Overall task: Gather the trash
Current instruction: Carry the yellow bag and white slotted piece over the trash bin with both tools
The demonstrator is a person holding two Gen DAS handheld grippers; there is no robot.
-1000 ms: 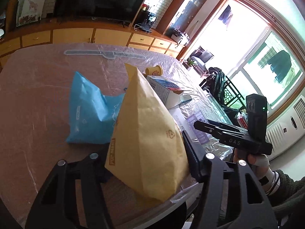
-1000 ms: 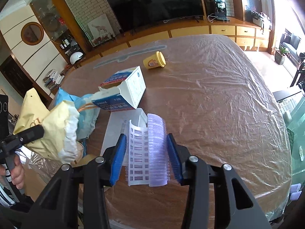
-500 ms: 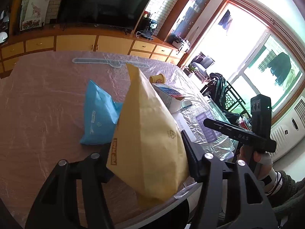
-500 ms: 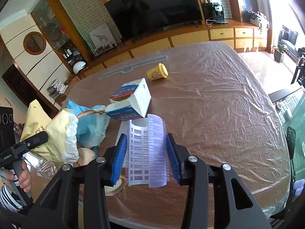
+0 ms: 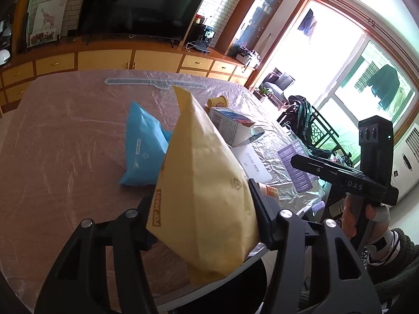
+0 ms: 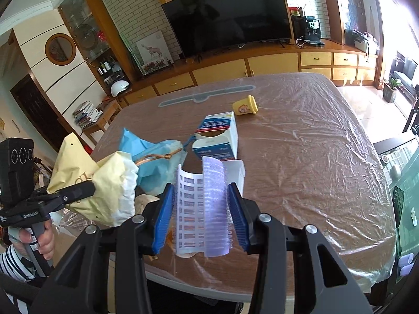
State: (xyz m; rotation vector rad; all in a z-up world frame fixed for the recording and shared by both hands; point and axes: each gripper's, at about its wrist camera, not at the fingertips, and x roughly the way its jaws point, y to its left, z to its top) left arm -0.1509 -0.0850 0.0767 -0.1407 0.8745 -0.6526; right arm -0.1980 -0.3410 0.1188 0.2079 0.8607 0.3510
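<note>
The yellow padded mailer [image 5: 209, 183] stands upright between the jaws of the left gripper [image 5: 204, 217], which are closed on its lower part, one pad pressing each side; its pointed top rises well above the jaws and its bottom corner hangs below them, past the desk [image 5: 65, 157] edge. Seen from the right wrist, the same mailer [image 6: 86, 183] is crumpled, with its white lining showing.

The jaws of the right gripper [image 6: 200, 209] are nearly closed on a bent sheet of lilac bubble wrap with a printed white label [image 6: 201, 209], gripped between the blue pads and lifted clear of the desk [image 6: 314, 170].

Beyond the left jaws, just behind the mailer, lies a blue poly mailer bag [image 5: 144, 146] on the plastic-covered desk. Ahead of the right jaws sits an opened blue-and-white carton [image 6: 218, 138] on its side, and farther on a small yellow cup [image 6: 244, 106] tipped over. A white sheet [image 6: 237, 172] lies flat just past the bubble wrap. A hand [image 6: 39, 238] grips the left gripper's handle.
</note>
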